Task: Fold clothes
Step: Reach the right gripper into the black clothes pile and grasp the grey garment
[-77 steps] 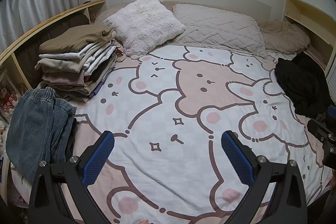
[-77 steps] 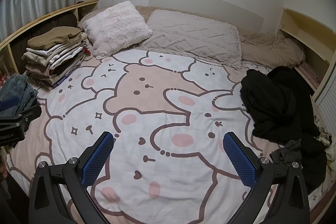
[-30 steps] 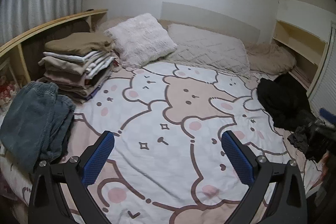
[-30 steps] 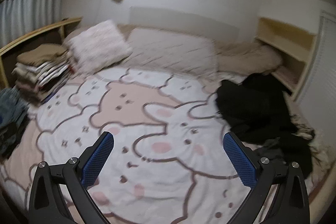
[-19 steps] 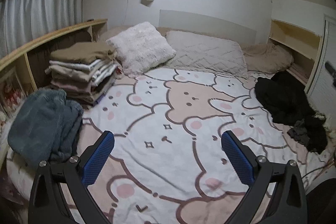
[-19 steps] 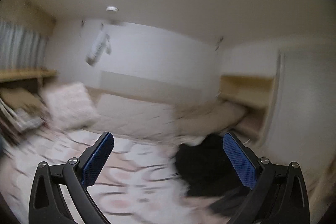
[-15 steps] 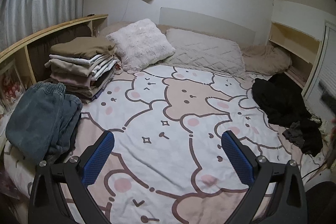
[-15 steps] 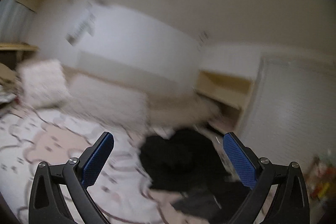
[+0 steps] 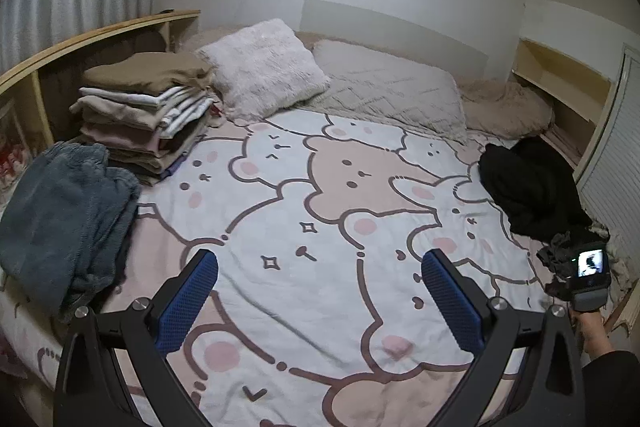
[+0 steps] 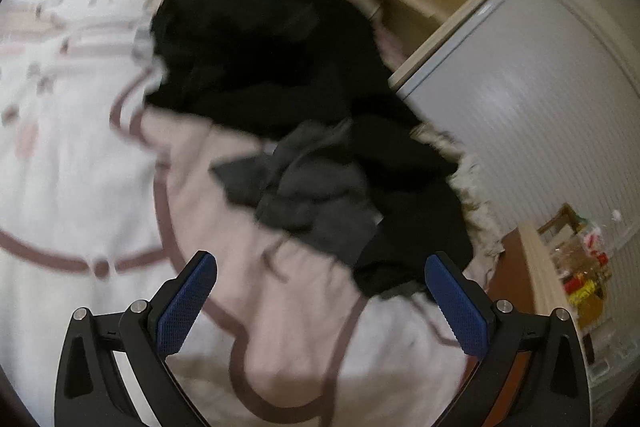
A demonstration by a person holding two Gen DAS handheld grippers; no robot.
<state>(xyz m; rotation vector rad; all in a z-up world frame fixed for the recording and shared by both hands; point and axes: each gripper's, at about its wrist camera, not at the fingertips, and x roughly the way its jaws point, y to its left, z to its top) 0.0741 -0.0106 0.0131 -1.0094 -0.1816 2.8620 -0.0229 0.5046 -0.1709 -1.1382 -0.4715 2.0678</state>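
Jaws of both grippers spread wide, nothing held between the blue pads. Right gripper (image 10: pixel 320 303) points down at the unfolded clothes; the view is motion-blurred. Left gripper (image 9: pixel 320 301) hangs over the open middle of the bed, well apart from any garment.

Unfolded clothes: a heap of black garments (image 10: pixel 264 51) at the right edge of the bed, with a crumpled dark grey garment (image 10: pixel 316 187) lying against its near side, just ahead of the right gripper's pads. In the left wrist view the same black heap (image 9: pixel 528 187) lies at far right, and the back of the right gripper (image 9: pixel 588 279), with its small lit screen, shows beside it, held by a hand (image 9: pixel 592 327) in a dark sleeve.

Folded clothes: a stack of folded garments (image 9: pixel 148 111) in tan, white and beige at the bed's left side; folded blue-grey trousers (image 9: pixel 64 219) just in front of it.

Surroundings: bedspread with a bear-and-rabbit print (image 9: pixel 320 187); fluffy white pillow (image 9: pixel 268 67) and quilted beige pillow (image 9: pixel 396 91) at the head; wooden shelf (image 9: pixel 100 35) along the left; white louvred door (image 10: pixel 540 99) at right.
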